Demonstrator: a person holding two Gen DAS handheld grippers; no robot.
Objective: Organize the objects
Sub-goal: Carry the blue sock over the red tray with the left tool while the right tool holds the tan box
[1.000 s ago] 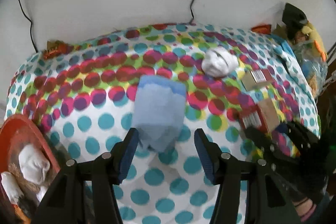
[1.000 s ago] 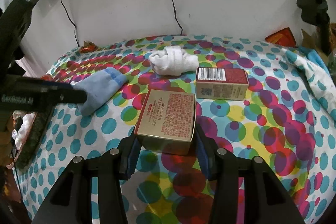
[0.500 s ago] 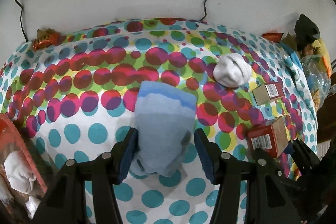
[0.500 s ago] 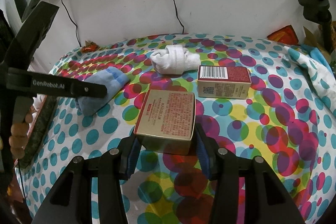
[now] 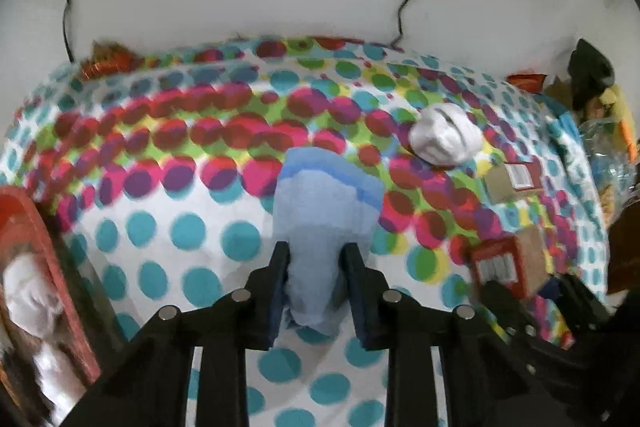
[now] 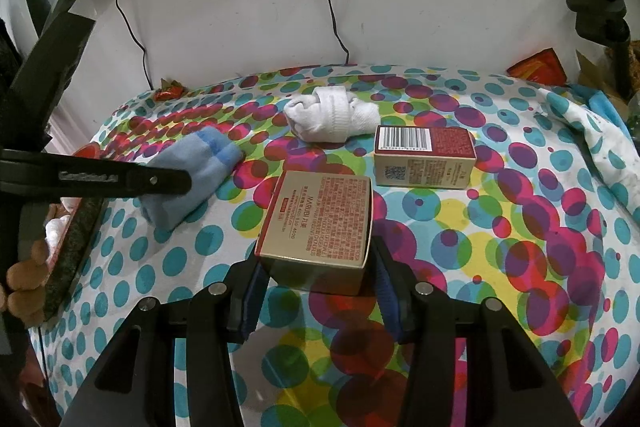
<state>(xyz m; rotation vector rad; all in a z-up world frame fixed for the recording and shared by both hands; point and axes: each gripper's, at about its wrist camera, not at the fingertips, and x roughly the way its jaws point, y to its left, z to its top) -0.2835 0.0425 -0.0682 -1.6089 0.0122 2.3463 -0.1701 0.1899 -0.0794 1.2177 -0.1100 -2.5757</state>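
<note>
Lying on the dotted bench cloth (image 5: 168,239), the folded blue sock (image 5: 324,211) is pinched at its near end by the left tongs (image 5: 314,267), which have just clamped shut on it — the right tongs (image 6: 318,267) clasp a gold-and-red box (image 6: 320,219) nearby, a white sock bundle (image 6: 332,119) beyond.

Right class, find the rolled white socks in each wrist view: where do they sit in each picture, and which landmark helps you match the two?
Left wrist view: the rolled white socks lie upper right of centre, beyond the blue sock pinched in the left gripper.
Right wrist view: they sit just above centre, behind the two boxes.
Shared landmark: the barcode box, beside the socks in both.
</note>
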